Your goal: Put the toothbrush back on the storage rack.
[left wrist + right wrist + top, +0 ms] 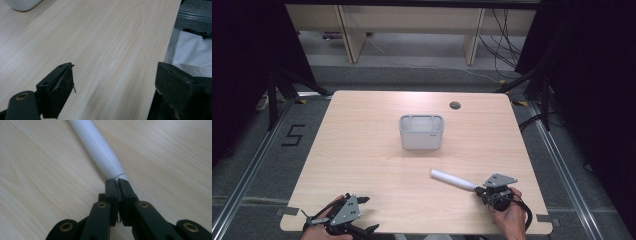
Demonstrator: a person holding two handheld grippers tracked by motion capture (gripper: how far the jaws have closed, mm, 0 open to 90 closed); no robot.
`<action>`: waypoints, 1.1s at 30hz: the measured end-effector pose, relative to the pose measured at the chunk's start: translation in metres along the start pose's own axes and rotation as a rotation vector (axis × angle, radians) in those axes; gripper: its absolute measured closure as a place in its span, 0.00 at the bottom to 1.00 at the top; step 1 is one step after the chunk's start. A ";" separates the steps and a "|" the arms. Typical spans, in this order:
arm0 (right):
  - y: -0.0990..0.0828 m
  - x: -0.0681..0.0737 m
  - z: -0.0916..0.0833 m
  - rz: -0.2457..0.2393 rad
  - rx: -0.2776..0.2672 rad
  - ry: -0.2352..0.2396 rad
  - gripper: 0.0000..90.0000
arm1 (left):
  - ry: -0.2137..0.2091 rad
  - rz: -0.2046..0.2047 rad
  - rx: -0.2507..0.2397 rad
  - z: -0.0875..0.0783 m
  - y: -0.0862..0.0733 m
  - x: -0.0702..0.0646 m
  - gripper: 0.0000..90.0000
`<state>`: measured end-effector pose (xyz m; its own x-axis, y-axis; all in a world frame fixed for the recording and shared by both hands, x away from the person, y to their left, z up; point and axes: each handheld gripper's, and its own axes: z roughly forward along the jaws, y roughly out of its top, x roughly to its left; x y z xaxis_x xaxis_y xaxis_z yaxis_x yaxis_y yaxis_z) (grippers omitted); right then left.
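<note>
Two grippers are at work, and just one carries anything. The right gripper (479, 190), at the lower right of the high view, has its jaws pinched together on the flat crimped end of a white tube (453, 179); the right gripper view shows that tube (98, 147) running from the clamped tip toward the upper left of the frame. Its rounded far end points toward the middle of the high view, and whether the tube rests on the wooden table (362, 165) or is held just above it cannot be told.

The left gripper (363, 212), at the lower left of the high view, has its jaws spread wide over bare wood with nothing between them, and its own view confirms this, the left gripper (115, 85) framing only tabletop.

Judging by this, the grasp is made and the carry is the step in hand. Next would likely be lifting the tube and swinging it up-frame to the grey bin (421, 132) at the centre, then lowering it inside the rim before letting go.

That bin stands upright, well apart from the tube, and its visible interior looks empty, though the near part of its floor is hidden by the front wall.
</note>
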<state>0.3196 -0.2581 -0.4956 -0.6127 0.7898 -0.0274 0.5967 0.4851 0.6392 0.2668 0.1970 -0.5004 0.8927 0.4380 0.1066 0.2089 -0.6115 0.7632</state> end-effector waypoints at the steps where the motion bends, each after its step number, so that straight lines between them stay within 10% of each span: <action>1: 0.000 0.000 0.000 0.008 0.000 0.001 0.96 | 0.000 0.000 -0.001 0.000 0.000 0.000 0.16; 33: 0.028 -0.023 0.025 -0.026 -0.034 -0.117 0.96 | -0.003 -0.011 -0.009 0.000 0.000 0.000 0.16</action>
<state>0.3632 -0.2529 -0.4960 -0.5623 0.8162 -0.1324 0.5622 0.4948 0.6627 0.2666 0.1965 -0.5006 0.8914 0.4429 0.0966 0.2148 -0.6005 0.7702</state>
